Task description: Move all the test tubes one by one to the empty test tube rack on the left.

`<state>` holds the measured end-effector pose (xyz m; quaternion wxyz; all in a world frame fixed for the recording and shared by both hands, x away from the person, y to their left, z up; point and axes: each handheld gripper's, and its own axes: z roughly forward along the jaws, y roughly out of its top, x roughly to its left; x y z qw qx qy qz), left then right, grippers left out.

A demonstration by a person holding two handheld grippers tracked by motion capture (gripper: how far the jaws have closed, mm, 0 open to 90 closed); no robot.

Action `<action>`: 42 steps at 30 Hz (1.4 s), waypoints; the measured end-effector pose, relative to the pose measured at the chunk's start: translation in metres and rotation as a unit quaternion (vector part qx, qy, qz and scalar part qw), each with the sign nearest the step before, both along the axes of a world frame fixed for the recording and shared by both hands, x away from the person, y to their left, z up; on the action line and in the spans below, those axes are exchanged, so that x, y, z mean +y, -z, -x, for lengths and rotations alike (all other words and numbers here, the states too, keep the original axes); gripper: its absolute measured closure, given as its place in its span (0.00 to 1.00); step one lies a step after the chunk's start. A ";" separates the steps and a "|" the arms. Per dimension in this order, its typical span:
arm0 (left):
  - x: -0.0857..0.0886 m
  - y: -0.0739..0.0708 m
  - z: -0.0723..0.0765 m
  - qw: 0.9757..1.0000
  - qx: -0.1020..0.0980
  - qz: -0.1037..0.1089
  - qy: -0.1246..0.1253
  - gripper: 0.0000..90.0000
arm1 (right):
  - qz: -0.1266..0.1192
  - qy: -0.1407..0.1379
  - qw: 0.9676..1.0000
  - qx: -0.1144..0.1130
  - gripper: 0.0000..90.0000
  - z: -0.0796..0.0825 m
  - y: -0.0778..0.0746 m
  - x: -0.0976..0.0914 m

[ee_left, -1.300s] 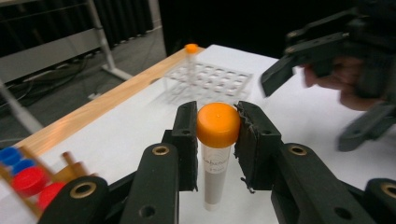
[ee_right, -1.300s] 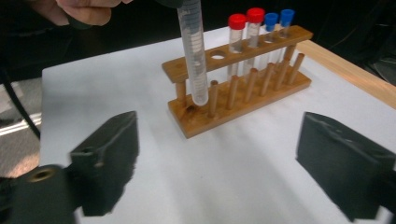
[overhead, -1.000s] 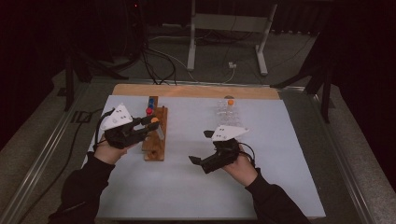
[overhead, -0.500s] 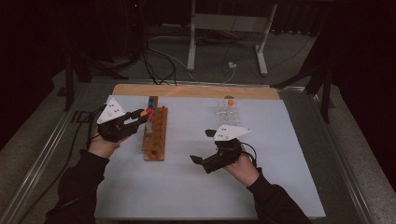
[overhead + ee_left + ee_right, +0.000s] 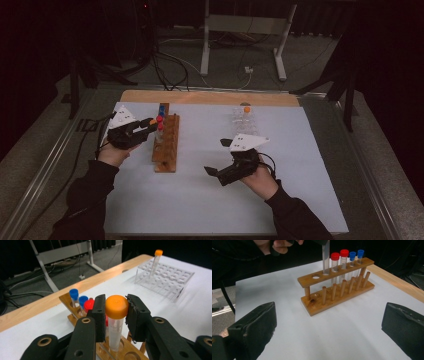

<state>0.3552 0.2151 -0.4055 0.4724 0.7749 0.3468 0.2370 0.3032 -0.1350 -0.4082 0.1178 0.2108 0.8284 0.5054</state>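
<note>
White sheeting is covering the bench (image 5: 300,200), backed by a wooden strip and a dark room of cables and stand legs. At the person's left, the left gripper (image 5: 115,312) is pinching an orange-capped tube (image 5: 116,322) by its cap, its fingers (image 5: 100,312) pressing in from both sides, and is holding it upright over the wooden rack (image 5: 166,145). Seen from the right gripper view, the tube's clear body is standing in the second hole from the rack's near end, beside two red-capped tubes (image 5: 339,260) and two blue-capped tubes (image 5: 356,255); whether its tip has reached the base board cannot be told. The right gripper (image 5: 225,174) is lying low over the bench, well apart from the rack, its fingers (image 5: 254,325) standing wide with nothing between them. Near the far edge, a clear plastic rack (image 5: 165,277) is carrying one more orange-capped tube (image 5: 156,261).

Judging by the scene, the step in hand is seating the tube in the wooden rack. Doing it well likely means keeping the tube vertical so it is not scraping the hole's rim, lowering it slowly until the rack is bearing its weight, and only then easing the fingers apart and lifting straight up, clear of the neighbouring red cap. A tilt could be tipping the light rack.
</note>
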 end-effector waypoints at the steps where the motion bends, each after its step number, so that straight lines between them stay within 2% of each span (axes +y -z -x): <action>1: -0.001 0.002 -0.001 1.000 0.005 0.001 0.001 0.79 | 0.000 0.000 1.000 0.000 0.00 0.000 0.000 0.000; 10: -0.009 0.019 -0.004 0.999 0.027 -0.017 0.007 0.79 | 0.000 -0.002 1.000 -0.001 0.00 0.000 -0.001 -0.001; 20: -0.010 0.028 -0.006 0.999 0.042 -0.025 0.006 0.79 | -0.002 -0.003 1.000 0.002 0.00 0.001 -0.002 -0.003; 24: -0.012 0.034 -0.007 0.998 0.048 -0.034 0.007 0.79 | -0.001 -0.003 1.000 0.001 0.00 0.001 -0.002 -0.003; 34: -0.011 0.035 -0.006 0.998 0.051 -0.025 0.008 0.78 | -0.001 -0.006 1.000 0.001 0.00 0.002 -0.003 -0.003; 36: -0.011 0.033 -0.004 0.998 0.054 -0.016 0.016 0.68 | 0.000 -0.004 1.000 -0.001 0.00 0.002 -0.004 -0.004; 42: -0.014 0.016 0.008 0.999 0.038 -0.003 0.029 0.38 | -0.007 0.008 1.000 -0.014 0.00 -0.003 -0.011 -0.014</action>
